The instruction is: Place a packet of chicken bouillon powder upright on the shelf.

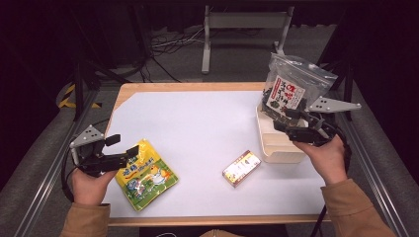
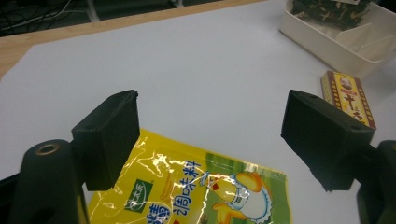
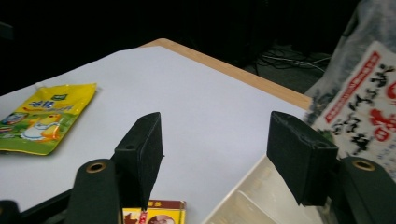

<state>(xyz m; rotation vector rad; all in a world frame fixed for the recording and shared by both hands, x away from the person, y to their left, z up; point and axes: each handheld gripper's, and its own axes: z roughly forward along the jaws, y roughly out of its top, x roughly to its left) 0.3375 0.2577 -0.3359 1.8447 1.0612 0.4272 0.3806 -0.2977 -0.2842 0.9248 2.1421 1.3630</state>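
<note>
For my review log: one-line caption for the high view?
Open left gripper by yellow pouch; open right gripper beside seaweed bag in tray.

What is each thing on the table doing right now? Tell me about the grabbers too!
Yellow pouch: lying flat, sealed, by the left gripper.
Small box: lying closed on the table.
Cream bin: sitting upright, open on top.
Seaweed bag: standing upright in the bin, zipped shut.
Left gripper: open, holding nothing.
Right gripper: open, holding nothing.

Bright, even light on the table (image 1: 207, 123); dark surroundings; glare on the yellow pouch (image 2: 187, 186).
</note>
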